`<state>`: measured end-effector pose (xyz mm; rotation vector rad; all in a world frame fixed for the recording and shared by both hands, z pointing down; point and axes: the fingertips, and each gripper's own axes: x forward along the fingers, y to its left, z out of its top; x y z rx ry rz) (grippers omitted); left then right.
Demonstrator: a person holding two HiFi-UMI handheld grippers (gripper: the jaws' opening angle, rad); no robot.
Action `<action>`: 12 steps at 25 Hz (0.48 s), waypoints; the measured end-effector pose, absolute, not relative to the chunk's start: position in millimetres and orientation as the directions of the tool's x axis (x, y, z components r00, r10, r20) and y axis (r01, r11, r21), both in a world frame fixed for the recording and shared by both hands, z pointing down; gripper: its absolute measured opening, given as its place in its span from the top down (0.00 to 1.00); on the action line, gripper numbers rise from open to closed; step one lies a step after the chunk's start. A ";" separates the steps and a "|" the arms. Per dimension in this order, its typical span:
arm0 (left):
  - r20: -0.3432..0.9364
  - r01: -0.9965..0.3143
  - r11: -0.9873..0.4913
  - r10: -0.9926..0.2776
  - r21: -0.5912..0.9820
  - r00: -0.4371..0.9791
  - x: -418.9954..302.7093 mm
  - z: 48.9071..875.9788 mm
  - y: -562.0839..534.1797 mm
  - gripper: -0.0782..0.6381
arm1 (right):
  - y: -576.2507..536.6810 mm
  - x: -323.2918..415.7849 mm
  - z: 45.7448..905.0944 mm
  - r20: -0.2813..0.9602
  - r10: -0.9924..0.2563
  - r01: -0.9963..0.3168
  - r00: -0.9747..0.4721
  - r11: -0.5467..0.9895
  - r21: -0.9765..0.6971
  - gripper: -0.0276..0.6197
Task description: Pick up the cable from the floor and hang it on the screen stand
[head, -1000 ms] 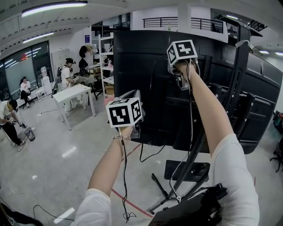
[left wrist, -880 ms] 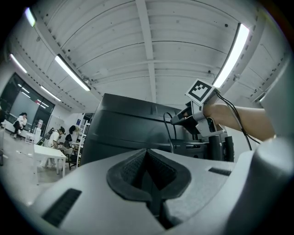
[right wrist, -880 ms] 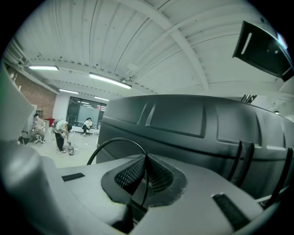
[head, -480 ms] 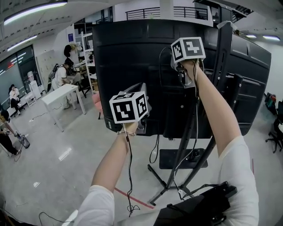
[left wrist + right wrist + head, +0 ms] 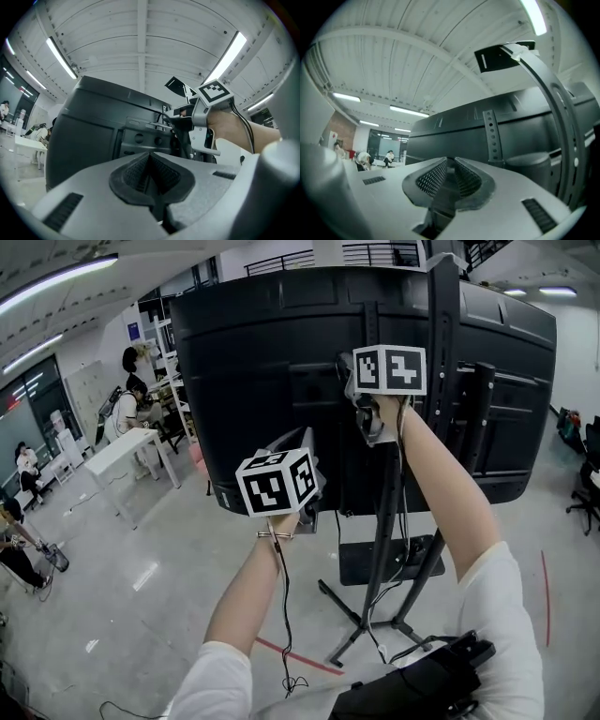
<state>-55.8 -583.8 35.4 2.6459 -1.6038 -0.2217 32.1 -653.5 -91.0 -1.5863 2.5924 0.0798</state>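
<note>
The large black screen (image 5: 272,371) shows its back and hangs on a dark stand (image 5: 441,381) with splayed legs (image 5: 361,624). My right gripper (image 5: 347,369) is raised against the back of the screen, beside the stand's post. It is shut on the black cable (image 5: 165,114), which curves up from its tips by the mounting bracket. A dark strand lies between the pads in the right gripper view (image 5: 440,199). My left gripper (image 5: 298,439) is lower and to the left, pointing up at the screen. Its jaws are shut, and in the left gripper view (image 5: 151,161) I see no cable between its pads.
A white table (image 5: 131,442) and several people (image 5: 131,395) are far off to the left. Red tape (image 5: 300,657) runs across the grey floor. A thin black wire (image 5: 286,615) hangs down from my left wrist. A black bag (image 5: 422,685) lies near my body. An office chair (image 5: 586,493) stands at the right.
The view has swung so the screen's back and stand post fill the middle. Both grippers stay shut. The right one has come lower and closer to the post.
</note>
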 end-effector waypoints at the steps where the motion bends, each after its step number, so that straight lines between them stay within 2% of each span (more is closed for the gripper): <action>1: -0.100 -0.879 -0.466 -0.884 0.104 0.456 -54.6 39.2 -580.2 0.89 | -649.4 33.5 -86.0 -0.120 -0.883 -0.885 -0.455 0.462 -0.046 0.89; 5: -0.094 -0.878 -0.467 -0.883 0.105 0.459 -54.1 52.5 -566.1 0.89 | -633.9 37.3 -58.8 -0.113 -0.888 -0.886 -0.445 0.455 -0.092 0.89; 12: -0.061 -0.870 -0.484 -0.875 0.095 0.480 -48.6 78.9 -539.6 0.89 | -613.9 44.5 7.0 -0.027 -0.908 -0.900 -0.419 0.419 -0.125 0.89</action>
